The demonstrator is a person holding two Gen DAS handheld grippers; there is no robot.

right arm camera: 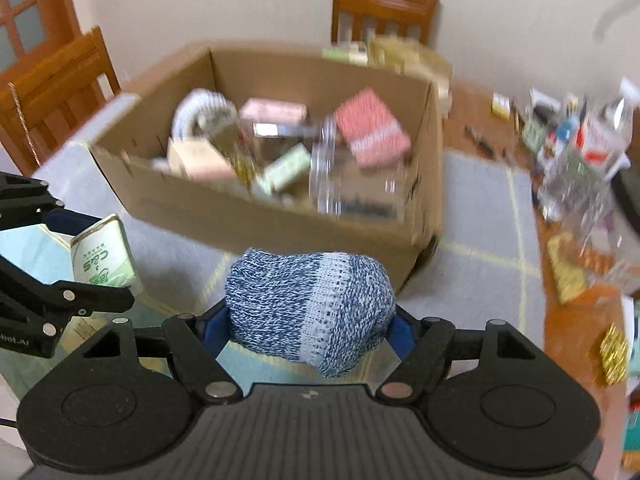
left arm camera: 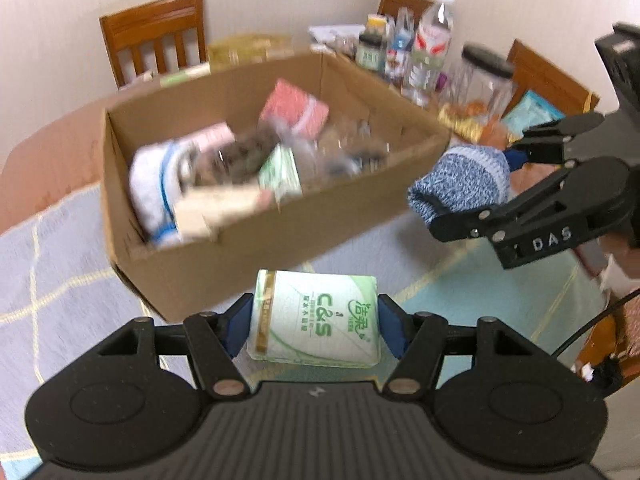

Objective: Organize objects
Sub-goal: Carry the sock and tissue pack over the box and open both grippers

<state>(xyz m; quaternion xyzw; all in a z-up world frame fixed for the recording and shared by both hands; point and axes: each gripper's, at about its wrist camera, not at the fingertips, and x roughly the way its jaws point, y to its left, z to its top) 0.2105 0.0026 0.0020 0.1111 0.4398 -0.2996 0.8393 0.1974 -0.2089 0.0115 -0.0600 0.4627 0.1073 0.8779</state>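
While both grippers are loaded, the box (left arm camera: 248,224) is faced from the near side.

A tissue pack (left arm camera: 316,320) is clamped between the blue pads of the left gripper (left arm camera: 316,326), with the box just ahead of its fingertips. A knitted sock roll (right arm camera: 308,308) is pinched by the right gripper (right arm camera: 310,330), the box again just ahead and slightly left. Pink and green packets, a white roll and clear containers are seen inside the box. Bottles (left arm camera: 432,36) and jars are crowded beyond it to the right.
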